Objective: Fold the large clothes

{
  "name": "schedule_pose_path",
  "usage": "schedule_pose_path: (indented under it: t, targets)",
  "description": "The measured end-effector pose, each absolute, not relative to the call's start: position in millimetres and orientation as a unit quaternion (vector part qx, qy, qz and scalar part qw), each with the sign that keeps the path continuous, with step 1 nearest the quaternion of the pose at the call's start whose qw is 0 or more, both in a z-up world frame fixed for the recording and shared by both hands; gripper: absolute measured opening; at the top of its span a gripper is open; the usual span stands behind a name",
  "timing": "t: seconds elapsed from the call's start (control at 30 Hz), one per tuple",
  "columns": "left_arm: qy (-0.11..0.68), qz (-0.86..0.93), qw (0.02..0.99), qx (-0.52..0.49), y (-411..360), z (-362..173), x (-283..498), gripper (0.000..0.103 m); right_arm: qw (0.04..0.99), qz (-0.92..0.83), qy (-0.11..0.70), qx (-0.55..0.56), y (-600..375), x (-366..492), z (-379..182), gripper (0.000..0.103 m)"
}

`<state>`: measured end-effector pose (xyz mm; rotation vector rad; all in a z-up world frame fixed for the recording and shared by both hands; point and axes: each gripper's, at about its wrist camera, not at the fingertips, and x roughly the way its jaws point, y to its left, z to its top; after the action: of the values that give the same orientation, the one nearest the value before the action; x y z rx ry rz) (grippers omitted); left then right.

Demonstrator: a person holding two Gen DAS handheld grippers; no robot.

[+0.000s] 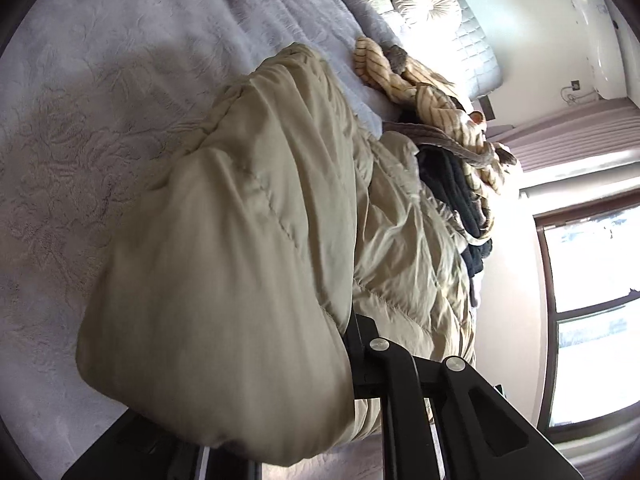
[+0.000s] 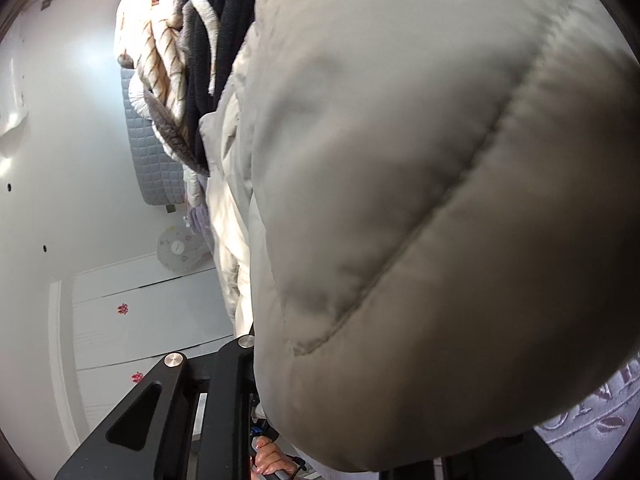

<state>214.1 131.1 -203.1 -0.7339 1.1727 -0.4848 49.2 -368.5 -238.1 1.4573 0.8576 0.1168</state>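
Gripping the beige puffer jacket (image 1: pixel 248 208): left gripper (image 1: pixel 360 364) is clamping a fold at lower centre, pitched down toward the lavender bedspread (image 1: pixel 80 120). Right gripper (image 2: pixel 256 360) is pinching the jacket too, padding bulging over the frame's right side. Striped garment (image 1: pixel 424 84) and dark garment (image 1: pixel 456 192) are lying piled behind, upper right.

Home bedroom: quilted bedspread (image 1: pixel 100 92), round cushion (image 1: pixel 430 2), curtained window (image 1: pixel 592 248).
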Motion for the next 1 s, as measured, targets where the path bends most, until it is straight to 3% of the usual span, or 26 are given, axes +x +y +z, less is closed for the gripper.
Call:
schedule_pose_path:
  t: [0.3, 0.57, 0.87, 0.97, 1.0]
  targets:
    - [0.543, -0.245, 0.730, -0.335, 154.7, -182.2, 167.0, 0.016, 0.648, 0.080, 0.402, 0.642, -359.8, 1.4, -226.5, 0.023]
    - [0.605, -0.247, 0.685, -0.321, 187.3, -215.4, 86.8, 0.016, 0.625, 0.082, 0.437, 0.642, -360.4, -63.7, -245.8, 0.023]
    - [0.650, -0.202, 0.669, -0.298, 187.2, -254.9, 68.5, 0.022, 0.611, 0.041, 0.474, 0.633, -370.2, -69.0, -269.6, 0.036]
    - [0.663, -0.174, 0.678, -0.266, 187.4, -247.4, 70.0, 0.045, 0.620, 0.020, 0.488, 0.614, -372.4, -65.4, -249.5, 0.043]
    - [0.665, -0.167, 0.682, -0.256, 182.2, -242.0, 75.0, 0.046, 0.623, 0.013, 0.494, 0.607, -371.9, -66.3, -244.6, 0.046]
